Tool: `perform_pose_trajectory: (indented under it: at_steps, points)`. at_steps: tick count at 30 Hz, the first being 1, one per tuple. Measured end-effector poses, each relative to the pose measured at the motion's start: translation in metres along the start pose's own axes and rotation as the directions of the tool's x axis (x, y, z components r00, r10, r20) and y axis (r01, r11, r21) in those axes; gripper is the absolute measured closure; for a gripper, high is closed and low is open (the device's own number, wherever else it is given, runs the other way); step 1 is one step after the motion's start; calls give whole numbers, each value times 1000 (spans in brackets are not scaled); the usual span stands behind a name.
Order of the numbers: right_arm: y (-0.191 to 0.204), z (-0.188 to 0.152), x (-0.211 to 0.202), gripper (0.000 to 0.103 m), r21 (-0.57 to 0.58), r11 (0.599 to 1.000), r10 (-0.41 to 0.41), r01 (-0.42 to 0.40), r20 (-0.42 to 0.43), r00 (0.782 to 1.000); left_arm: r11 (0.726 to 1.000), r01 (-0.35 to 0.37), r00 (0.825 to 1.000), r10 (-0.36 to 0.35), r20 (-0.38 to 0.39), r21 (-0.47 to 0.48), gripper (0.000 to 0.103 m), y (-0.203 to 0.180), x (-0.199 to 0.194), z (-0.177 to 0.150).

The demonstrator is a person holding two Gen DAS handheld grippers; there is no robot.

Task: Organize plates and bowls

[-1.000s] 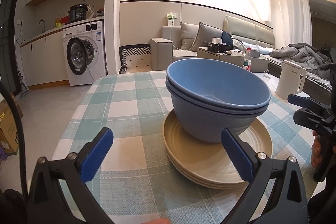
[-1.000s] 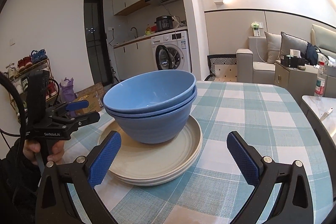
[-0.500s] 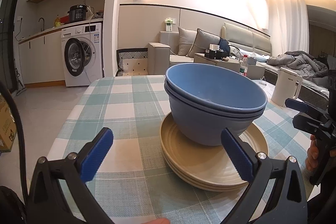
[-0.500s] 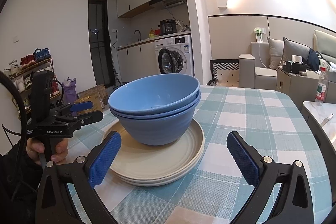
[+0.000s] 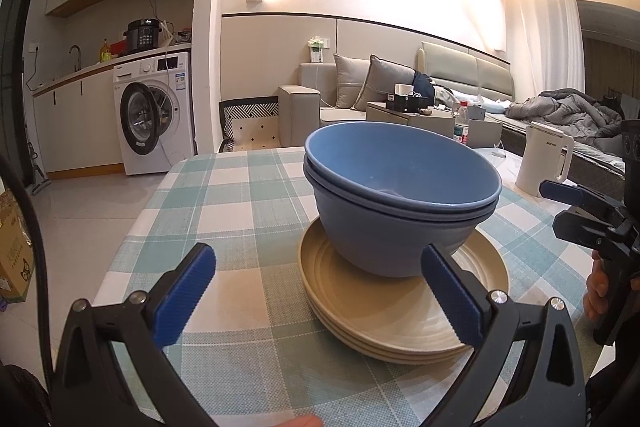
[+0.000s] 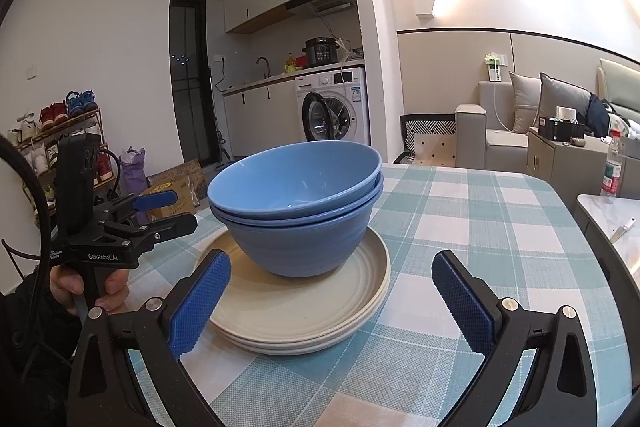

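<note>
Two nested blue bowls [image 5: 400,195] stand on a stack of beige plates [image 5: 372,311] on the checked tablecloth. The bowls [image 6: 296,203] and plates [image 6: 304,311] also show in the right wrist view. My left gripper [image 5: 320,295] is open and empty, held in front of the stack on its left side. My right gripper [image 6: 328,301] is open and empty, in front of the stack on its right side. Each gripper shows in the other's view: the right gripper [image 5: 576,211] at the far right, the left gripper [image 6: 160,211] at the far left.
The table [image 5: 224,211] has a teal and white checked cloth. A white kettle [image 5: 546,159] stands on a side surface to the right. A washing machine [image 5: 152,115] and a sofa [image 5: 360,95] are behind the table. A water bottle [image 6: 611,163] stands at the right.
Both grippers have risen and drawn back slightly from the stack. Bowls and plates have not moved. Both grippers stay open.
</note>
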State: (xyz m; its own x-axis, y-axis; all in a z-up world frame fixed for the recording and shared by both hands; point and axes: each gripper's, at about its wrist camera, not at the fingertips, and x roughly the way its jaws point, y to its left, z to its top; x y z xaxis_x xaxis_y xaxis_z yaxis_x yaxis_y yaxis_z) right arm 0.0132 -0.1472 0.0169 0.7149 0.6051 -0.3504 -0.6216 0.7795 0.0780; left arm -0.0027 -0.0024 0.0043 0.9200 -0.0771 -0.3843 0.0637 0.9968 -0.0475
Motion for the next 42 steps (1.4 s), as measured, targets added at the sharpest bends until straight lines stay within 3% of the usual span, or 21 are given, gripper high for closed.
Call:
perform_pose_trajectory:
  at_steps: [42]
  points:
    - [-9,0,1,0,55,998,20,-19,-17,1000,1000,-7,1000,7,7,9,0,0,-2,-2]
